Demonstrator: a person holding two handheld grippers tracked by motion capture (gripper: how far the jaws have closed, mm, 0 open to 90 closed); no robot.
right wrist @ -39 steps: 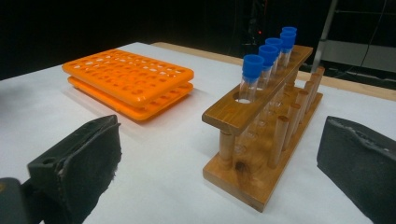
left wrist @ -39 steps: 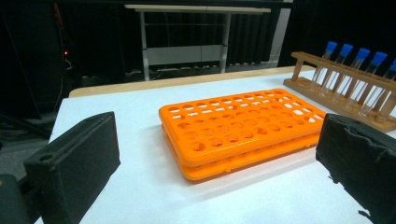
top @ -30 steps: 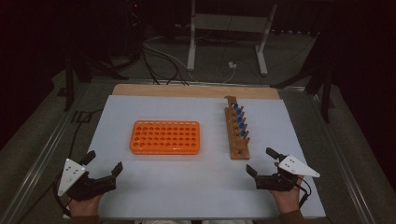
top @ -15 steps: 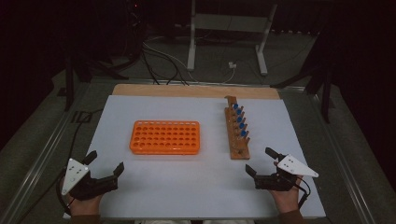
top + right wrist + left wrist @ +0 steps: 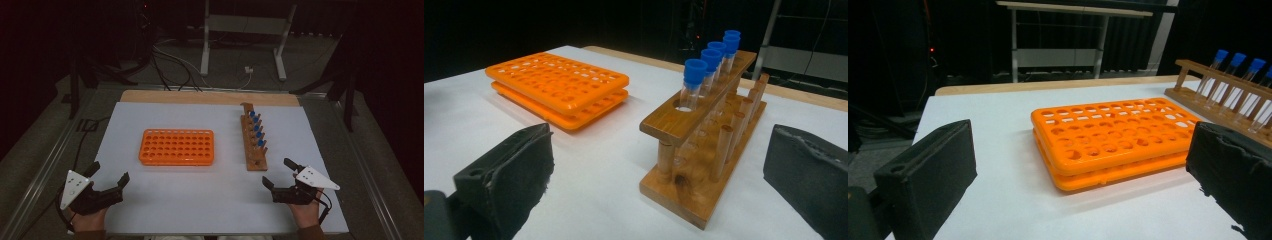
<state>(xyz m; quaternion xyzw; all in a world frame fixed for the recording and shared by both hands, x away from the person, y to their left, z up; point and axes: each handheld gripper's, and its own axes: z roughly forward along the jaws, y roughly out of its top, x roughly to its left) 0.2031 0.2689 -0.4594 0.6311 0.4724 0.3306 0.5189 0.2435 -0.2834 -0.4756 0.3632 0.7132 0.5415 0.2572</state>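
left hand: we hold the left gripper (image 5: 107, 172) low at about 7 o'clock on the worktop (image 5: 220, 200), our hand under it and the grey plate on top, fingers aimed toward 1 o'clock.
left fingers: spread wide with nothing between them; in the left gripper view the orange rack sits in the gap, well apart from both pads.
right hand: we hold the right gripper (image 5: 278, 173) at about 5 o'clock, wrist coming in from the bottom edge, fingers pointing toward 11 o'clock.
right fingers: also wide apart and empty, hovering just beside the near end of the wooden rack without touching it.
wooden rack: the wooden rack (image 5: 254, 144) stands at roughly 2 o'clock of centre, running lengthwise away from us, with blue-capped tubes (image 5: 256, 127) upright in its holes; the nearest hole looks empty.
orange rack: the orange rack (image 5: 177, 147) lies flat near the centre, left of the wooden rack and apart from it.
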